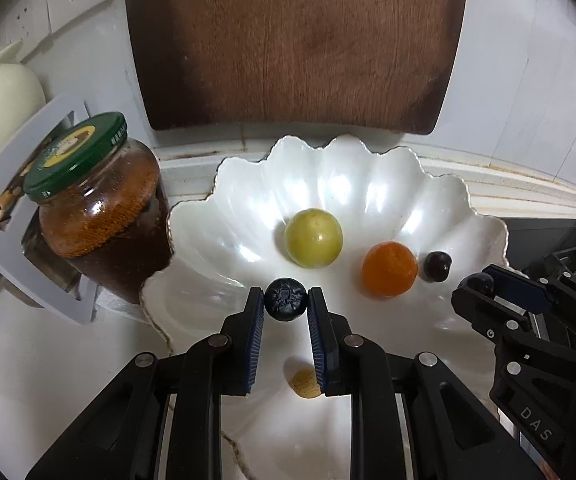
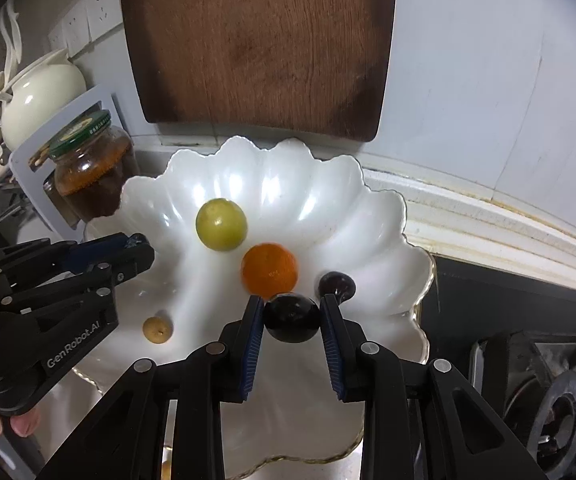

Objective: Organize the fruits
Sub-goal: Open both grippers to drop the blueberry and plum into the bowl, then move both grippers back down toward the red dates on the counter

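We see the left gripper pinching a small dark blueberry at lower centre, over the white scalloped bowl. Only the right wrist view shows the right gripper clamping a round dark grape and a black stove burner at lower right.

blueberry pinched, dark grape pinched

i see scalloped dish glossy, pearly white ceramic; board matt brown wood grain; jar clear glass, green metal lid; my gripper pads ribbed blue rubber.
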Tool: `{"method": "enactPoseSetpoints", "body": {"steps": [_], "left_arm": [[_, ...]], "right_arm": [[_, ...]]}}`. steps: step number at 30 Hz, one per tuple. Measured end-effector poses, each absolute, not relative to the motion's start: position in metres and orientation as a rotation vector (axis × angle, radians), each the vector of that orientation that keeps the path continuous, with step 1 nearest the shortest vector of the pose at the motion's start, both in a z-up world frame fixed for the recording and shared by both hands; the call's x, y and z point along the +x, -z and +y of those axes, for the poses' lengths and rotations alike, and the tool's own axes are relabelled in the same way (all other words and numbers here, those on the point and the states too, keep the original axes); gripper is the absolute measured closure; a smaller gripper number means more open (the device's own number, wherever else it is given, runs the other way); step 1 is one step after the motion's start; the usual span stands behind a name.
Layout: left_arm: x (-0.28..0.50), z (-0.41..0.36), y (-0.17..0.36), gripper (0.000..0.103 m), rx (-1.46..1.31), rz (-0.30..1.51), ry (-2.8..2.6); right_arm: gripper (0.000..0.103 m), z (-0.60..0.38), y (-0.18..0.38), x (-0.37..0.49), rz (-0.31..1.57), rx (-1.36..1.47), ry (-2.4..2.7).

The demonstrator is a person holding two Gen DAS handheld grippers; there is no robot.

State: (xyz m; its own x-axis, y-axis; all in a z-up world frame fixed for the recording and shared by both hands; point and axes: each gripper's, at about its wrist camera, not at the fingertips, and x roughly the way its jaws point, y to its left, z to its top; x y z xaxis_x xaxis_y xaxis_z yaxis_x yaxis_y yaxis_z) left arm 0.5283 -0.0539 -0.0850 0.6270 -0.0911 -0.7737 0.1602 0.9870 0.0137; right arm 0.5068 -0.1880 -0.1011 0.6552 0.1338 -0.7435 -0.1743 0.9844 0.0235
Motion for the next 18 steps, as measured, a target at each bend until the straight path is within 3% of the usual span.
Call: {"method": "enactPoseSetpoints", "body": {"steps": [3, 6, 13, 18], "left_arm": [[0.529, -0.055, 0.086, 0.060, 0.086, 0.892, 0.145], [0.528, -0.057, 0.086, 0.058, 0.103, 0.885, 0.140], [0.511, -0.055, 0.073, 0.046, 0.143, 0.844, 0.112], [0.493, -0.052, 0.057, 0.045, 0.147, 0.800, 0.105]], "right_arm": [[0.071, -0.188, 0.104, 0.510, 0.855, -0.047, -0.176], [0.062, -0.191, 0.104, 0.509, 0.860, -0.026, -0.178], [0.062, -0.199, 0.093, 0.497, 0.827, -0.008, -0.164], [0.062, -0.204, 0.074, 0.475, 0.773, -0.019, -0.148]]}}
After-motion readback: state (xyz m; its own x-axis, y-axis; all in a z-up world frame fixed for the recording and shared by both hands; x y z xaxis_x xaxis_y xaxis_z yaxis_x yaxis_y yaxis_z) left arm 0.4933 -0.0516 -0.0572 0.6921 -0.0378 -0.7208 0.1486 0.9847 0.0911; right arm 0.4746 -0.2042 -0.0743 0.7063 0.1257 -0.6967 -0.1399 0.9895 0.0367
